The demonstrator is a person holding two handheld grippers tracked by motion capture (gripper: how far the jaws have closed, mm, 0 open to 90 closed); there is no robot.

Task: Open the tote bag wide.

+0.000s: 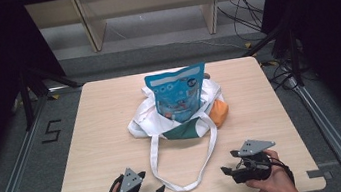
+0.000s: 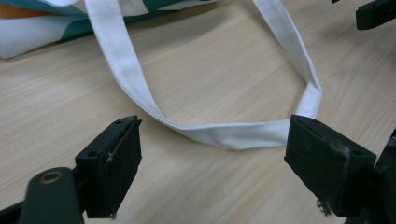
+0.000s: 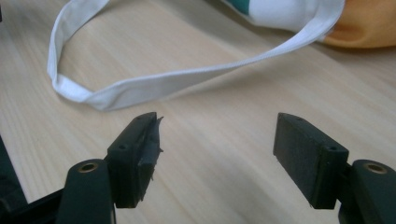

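The left gripper [image 2: 212,163] and right gripper [image 3: 217,151] both stand spread wide with nothing between the jaws, held low and nearly level over the table [image 1: 93,137], one to each side of the white strap [image 1: 184,182] whose loop lies flat just ahead of their tips. A thin flat band like that could slip under the pads, or a one-sided tug could tip the blue pouch [image 1: 177,95] standing upright in the tote bag [image 1: 182,119] farther ahead.

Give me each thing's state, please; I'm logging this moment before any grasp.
Tote bag: slumped on the table, mouth open.
Blue pouch: upright, sticking out of the bag.
Bag strap: looped flat on the table, ungripped.
Left tongs: open, empty.
Right tongs: open, empty.
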